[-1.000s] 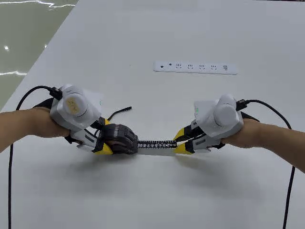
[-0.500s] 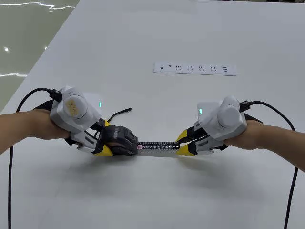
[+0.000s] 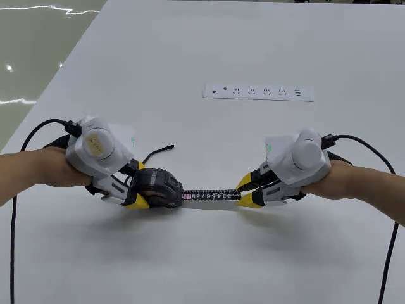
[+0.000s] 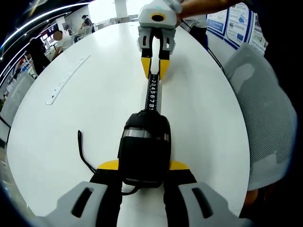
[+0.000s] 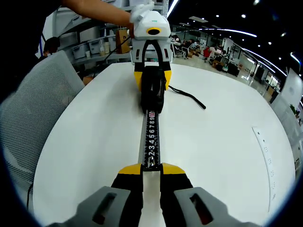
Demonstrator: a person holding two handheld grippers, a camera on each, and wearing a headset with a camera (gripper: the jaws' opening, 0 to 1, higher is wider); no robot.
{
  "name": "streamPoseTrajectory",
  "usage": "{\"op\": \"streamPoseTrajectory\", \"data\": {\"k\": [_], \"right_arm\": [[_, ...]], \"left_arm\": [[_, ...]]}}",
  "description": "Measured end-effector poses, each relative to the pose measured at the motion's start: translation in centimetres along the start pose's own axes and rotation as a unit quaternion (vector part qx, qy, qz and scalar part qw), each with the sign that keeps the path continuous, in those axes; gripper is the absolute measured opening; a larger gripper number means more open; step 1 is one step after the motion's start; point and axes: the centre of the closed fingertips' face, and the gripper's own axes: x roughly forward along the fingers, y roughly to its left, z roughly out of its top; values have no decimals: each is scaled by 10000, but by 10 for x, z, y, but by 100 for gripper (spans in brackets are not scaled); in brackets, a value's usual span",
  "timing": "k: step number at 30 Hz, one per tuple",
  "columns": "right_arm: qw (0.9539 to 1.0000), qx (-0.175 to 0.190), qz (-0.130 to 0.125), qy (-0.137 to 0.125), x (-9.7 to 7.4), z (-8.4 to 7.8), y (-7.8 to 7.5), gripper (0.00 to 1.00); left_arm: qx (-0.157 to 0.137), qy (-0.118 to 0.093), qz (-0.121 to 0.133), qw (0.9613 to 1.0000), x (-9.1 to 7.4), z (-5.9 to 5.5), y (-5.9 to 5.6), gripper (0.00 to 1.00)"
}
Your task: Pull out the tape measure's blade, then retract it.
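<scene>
In the head view, the left gripper [image 3: 140,184] is clamping the chunky black tape measure [image 3: 158,187] on the white table [image 3: 190,50] while the right gripper [image 3: 244,192] is pinching its extended blade [image 3: 212,196] by the tip; in the left gripper view, the numerals 2 to 8 are running away from the case; in the right gripper view, they are leading from the closed jaws towards it.

The left gripper [image 3: 139,185] sits at the lower left of the head view, tips pointing right, jaws clamped around the tape measure [image 3: 159,187]. The left forearm [image 3: 28,171] comes in from the left edge. The right gripper [image 3: 245,192] faces it from the lower right, jaws pinched on the blade [image 3: 212,196], with the right forearm [image 3: 367,188] coming in from the right edge.
</scene>
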Motion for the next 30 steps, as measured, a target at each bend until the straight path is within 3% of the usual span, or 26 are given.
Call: {"op": "streamPoseTrajectory", "data": {"k": [15, 19, 30], "right_arm": [[10000, -23, 15, -28, -5, -4, -1, 11], [10000, -32, 14, -12, -7, -5, 0, 11], [10000, -21, 12, -15, -9, -8, -1, 11]], "left_arm": [[15, 3, 13, 10000, -3, 5, -6, 28], [11, -4, 12, 10000, 0, -1, 0, 28], [16, -9, 26, 10000, -1, 2, -2, 28]]}}
